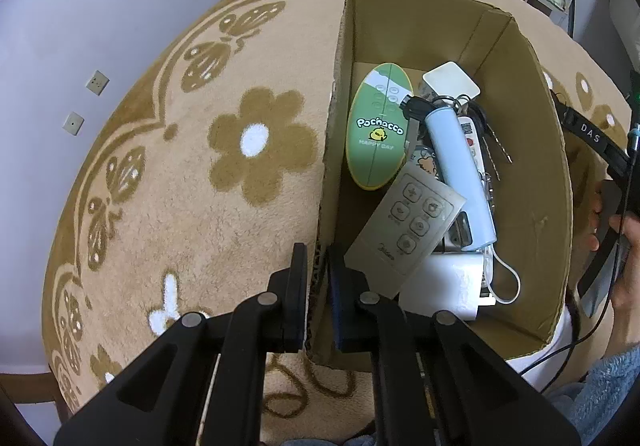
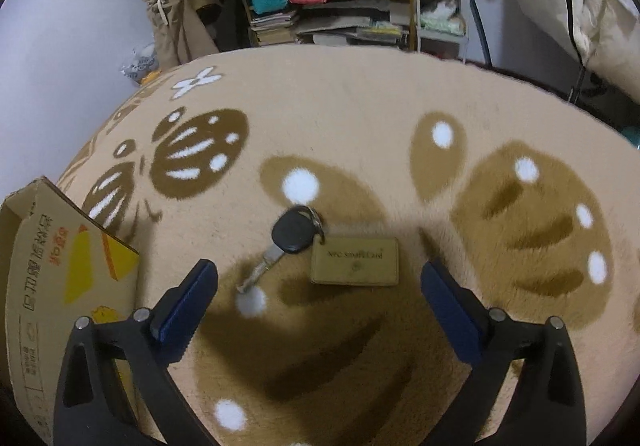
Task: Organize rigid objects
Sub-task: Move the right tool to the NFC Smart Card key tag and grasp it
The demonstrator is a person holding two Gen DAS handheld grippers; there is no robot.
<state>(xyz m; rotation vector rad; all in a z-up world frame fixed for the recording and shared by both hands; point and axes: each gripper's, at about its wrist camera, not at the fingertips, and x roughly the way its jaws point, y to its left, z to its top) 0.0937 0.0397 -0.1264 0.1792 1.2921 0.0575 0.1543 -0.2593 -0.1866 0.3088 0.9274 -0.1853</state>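
Midway through gathering loose items into the open brown cardboard box [image 1: 520, 149], judging by what already lies inside: green oval Pochacco case [image 1: 378, 125], pale blue cylinder with a white cord [image 1: 460, 173], grey flat remote with round buttons [image 1: 408, 226], white square block [image 1: 451, 79] toward twelve o'clock; still outside on the beige plush rug with brown flower and butterfly pattern [image 2: 360, 117], a black-headed metal key [image 2: 290, 232] ringed to a tan rectangular NFC card tag [image 2: 355, 261], well apart from the box corner at nine o'clock in the right wrist view.

Next move, as a judgement: lowering onto the key and tag, closing across the tag's short width or the key head, pressing slightly into the pile to get under the thin edges; then carrying to the box.

Right hand-held gripper [image 2: 320, 286] spread wide, blue pads either side of the key and tag, touching neither, holding nothing.

Left hand-held gripper [image 1: 318, 294] pressed together on the box's near wall at six o'clock, pinching the cardboard edge, apparently steadying the box.
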